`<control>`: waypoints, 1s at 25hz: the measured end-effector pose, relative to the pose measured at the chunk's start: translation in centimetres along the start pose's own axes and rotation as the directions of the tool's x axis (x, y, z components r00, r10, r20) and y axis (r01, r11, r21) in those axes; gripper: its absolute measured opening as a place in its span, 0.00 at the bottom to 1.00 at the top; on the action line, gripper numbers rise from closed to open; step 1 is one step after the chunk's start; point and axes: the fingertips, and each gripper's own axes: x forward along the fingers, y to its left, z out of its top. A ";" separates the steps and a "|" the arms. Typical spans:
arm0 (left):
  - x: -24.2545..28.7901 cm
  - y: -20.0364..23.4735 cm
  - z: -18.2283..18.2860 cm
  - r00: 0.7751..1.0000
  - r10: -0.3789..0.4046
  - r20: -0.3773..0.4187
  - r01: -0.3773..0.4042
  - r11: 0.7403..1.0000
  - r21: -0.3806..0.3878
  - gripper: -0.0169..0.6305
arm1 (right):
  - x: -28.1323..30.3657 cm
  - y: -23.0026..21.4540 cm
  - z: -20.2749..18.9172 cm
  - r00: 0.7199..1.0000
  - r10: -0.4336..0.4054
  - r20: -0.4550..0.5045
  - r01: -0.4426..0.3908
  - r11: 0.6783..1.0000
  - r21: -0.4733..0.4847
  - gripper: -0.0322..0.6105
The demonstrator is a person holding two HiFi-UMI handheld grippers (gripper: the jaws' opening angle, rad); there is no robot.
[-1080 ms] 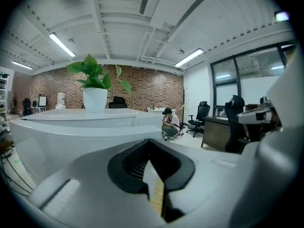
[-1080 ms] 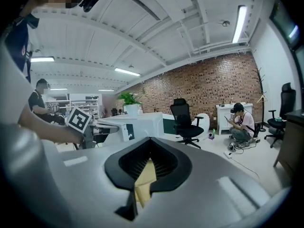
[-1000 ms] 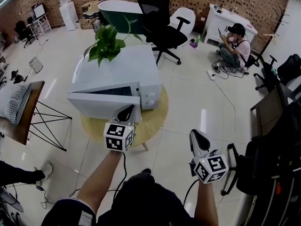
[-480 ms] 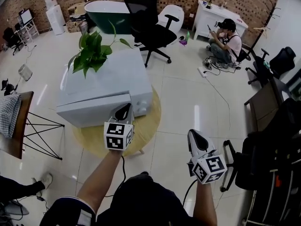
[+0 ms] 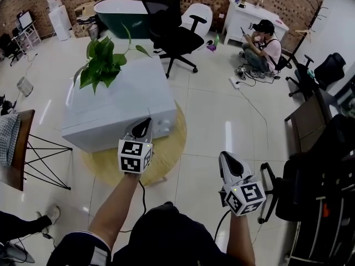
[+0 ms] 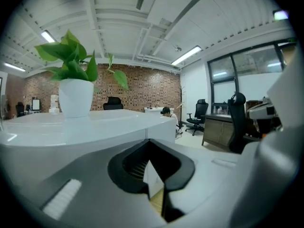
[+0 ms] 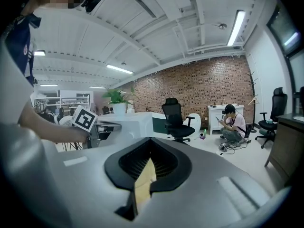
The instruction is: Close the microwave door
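Microwave door (image 5: pixel 105 131) shut (leafy pot (image 6: pixel 76 97) on top); left gripper (image 5: pixel 142 128) at it; right gripper (image 5: pixel 228 160) aside; both clamped, empty.

Glossy white microwave (image 5: pixel 119 101) on pale wooden table (image 5: pixel 169 151); shiny tiled floor (image 5: pixel 222 121).

Your left gripper (image 5: pixel 142 127) rests its tip against the front of the white microwave (image 5: pixel 122 96), near the right edge of the door (image 5: pixel 102 136). The door looks flush with the body, though the steep angle makes that hard to confirm. The microwave sits on a round wooden table (image 5: pixel 166 158), with a potted plant (image 5: pixel 99 65) on top. Your right gripper (image 5: pixel 227 160) hangs well apart, over floor tiles.
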 end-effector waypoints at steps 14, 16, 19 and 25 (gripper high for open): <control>-5.2 -1.0 -0.8 1.000 -0.024 0.009 0.025 0.997 -0.079 0.04 | 2.5 5.2 -0.2 0.990 0.142 -0.008 -0.142 0.989 -0.034 0.05; -6.5 -1.4 -0.3 0.999 -0.024 0.026 0.027 0.996 -0.086 0.04 | 3.2 6.7 0.6 0.980 0.201 -0.001 -0.200 0.977 -0.069 0.05; -9.0 -2.5 0.3 0.999 -0.010 0.049 0.015 0.995 -0.100 0.04 | 3.5 9.1 1.4 0.958 0.287 0.000 -0.285 0.952 -0.112 0.05; -14.8 -4.1 0.7 0.996 0.048 0.080 -0.040 0.993 -0.108 0.04 | 3.1 13.5 1.4 0.901 0.434 -0.010 -0.430 0.889 -0.159 0.05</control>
